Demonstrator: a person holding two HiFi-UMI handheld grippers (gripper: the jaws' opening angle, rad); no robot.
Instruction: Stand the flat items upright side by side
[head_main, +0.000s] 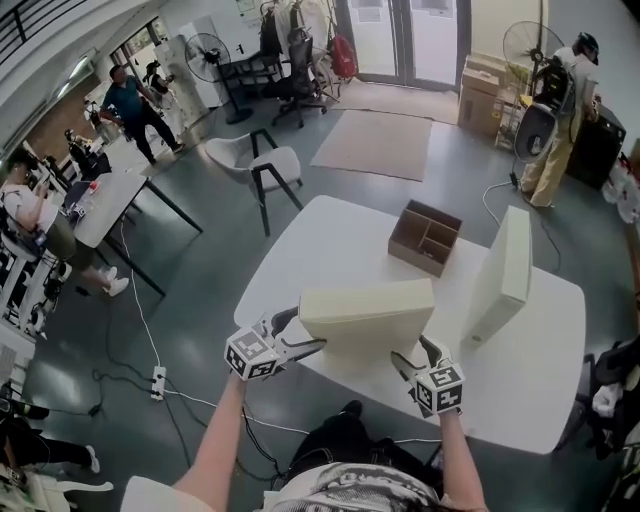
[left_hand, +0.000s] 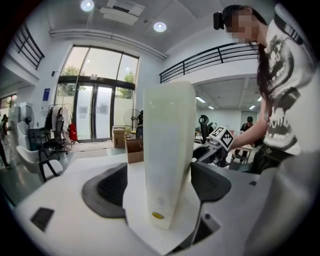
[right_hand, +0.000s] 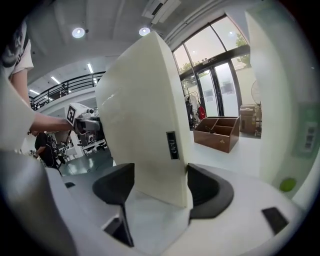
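Currently a cream panel (head_main: 365, 318) is being held on its long edge at the white table's (head_main: 330, 230) near edge. One end is being clamped by the right gripper (right_hand: 160, 187). The left gripper's (left_hand: 160, 185) jaws are being held wide around the other end, one pad clear. A second panel (head_main: 505, 270) is being borne upright near the table's right edge.
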